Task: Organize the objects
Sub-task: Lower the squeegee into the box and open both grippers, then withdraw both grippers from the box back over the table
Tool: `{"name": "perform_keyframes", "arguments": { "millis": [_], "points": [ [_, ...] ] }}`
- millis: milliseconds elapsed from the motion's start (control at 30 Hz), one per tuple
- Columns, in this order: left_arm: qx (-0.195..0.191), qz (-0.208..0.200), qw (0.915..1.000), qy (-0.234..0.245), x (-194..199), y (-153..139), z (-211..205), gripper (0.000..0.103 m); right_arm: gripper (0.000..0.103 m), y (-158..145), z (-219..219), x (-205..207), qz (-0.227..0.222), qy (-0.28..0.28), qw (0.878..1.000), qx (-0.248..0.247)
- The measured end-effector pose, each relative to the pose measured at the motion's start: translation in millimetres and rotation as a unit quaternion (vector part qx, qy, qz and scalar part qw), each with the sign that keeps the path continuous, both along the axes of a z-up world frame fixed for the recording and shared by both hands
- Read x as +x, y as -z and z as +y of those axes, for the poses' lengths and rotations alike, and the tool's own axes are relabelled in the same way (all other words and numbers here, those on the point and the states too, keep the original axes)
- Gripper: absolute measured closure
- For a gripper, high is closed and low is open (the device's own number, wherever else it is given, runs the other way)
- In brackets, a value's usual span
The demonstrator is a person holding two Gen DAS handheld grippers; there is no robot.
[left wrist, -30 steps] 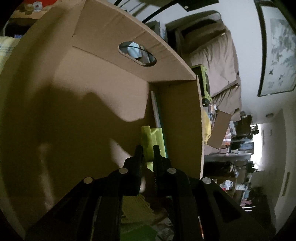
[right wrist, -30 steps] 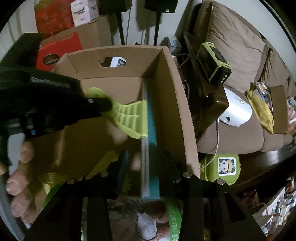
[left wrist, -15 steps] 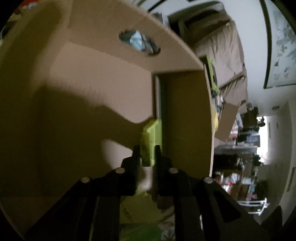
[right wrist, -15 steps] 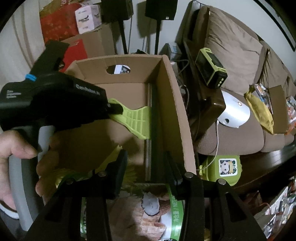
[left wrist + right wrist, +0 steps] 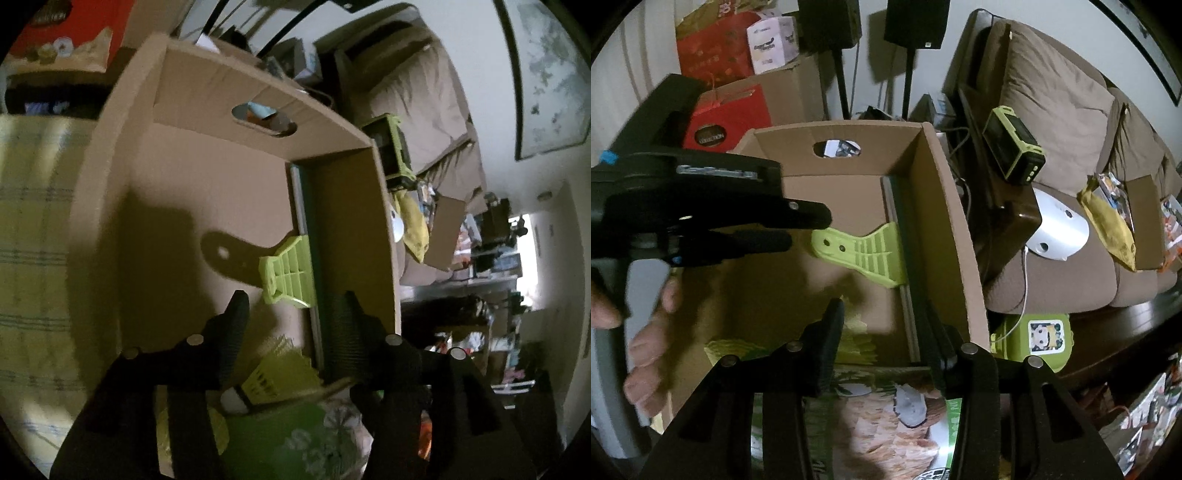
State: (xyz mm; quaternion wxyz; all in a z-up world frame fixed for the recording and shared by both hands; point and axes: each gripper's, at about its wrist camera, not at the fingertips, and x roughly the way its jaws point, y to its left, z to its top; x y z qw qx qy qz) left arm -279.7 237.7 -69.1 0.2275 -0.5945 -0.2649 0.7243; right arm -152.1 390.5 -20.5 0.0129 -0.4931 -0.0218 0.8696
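Both wrist cameras hang close above the open cardboard box (image 5: pixel 207 206), angled steeply down. They share its handle hole, the green clip (image 5: pixel 871 254) and the sofa (image 5: pixel 1052 122) beyond.

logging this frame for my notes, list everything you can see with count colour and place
cardboard box: 1, brown, centre, open top
clip: 1, lime green, clamped on a flat teal panel standing against the box's right wall
snack bag: 1, green with coconut print, near edge of the box
sofa: 1, brown, right
power pack: 1, black and lime, on the sofa arm
gift boxes: several, red, behind the box
left claw: open, just released the clip
right claw: around the panel's lower end, grip unclear
hand: 1, left edge
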Motion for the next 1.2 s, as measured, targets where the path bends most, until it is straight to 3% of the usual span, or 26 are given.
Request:
{"name": "perform_keyframes", "arguments": {
  "millis": [133, 300, 400, 567, 900, 1000, 1200],
  "points": [
    [-0.002, 0.013, 0.9996, 0.026, 9, -18, -2, 0.04, 0.052, -4, -3, 2, 0.01, 0.005, 1.0, -0.004],
    [-0.021, 0.038, 0.998, 0.047, 23, -41, -11, 0.039, 0.043, -10, -6, 3, 0.022, 0.007, 1.0, -0.014],
    [-0.023, 0.055, 0.9974, 0.041, 31, -56, -24, 0.026, 0.04, -13, -10, 5, 0.027, 0.007, 0.999, -0.025],
    [-0.049, 0.082, 0.9948, 0.035, 40, -73, -43, 0.022, 0.033, -16, -22, 9, 0.034, -0.001, 0.999, -0.035],
    [-0.096, 0.092, 0.9911, -0.004, 57, -74, -101, 0.021, 0.02, -25, -48, 14, 0.048, -0.018, 0.997, -0.061],
    [-0.096, 0.087, 0.9916, -0.009, 62, -72, -117, 0.006, 0.018, -28, -55, 14, 0.052, -0.02, 0.996, -0.07],
    [-0.116, 0.097, 0.9882, -0.025, 74, -73, -147, 0.005, 0.017, -32, -72, 14, 0.055, -0.029, 0.995, -0.078]
  ]
}}
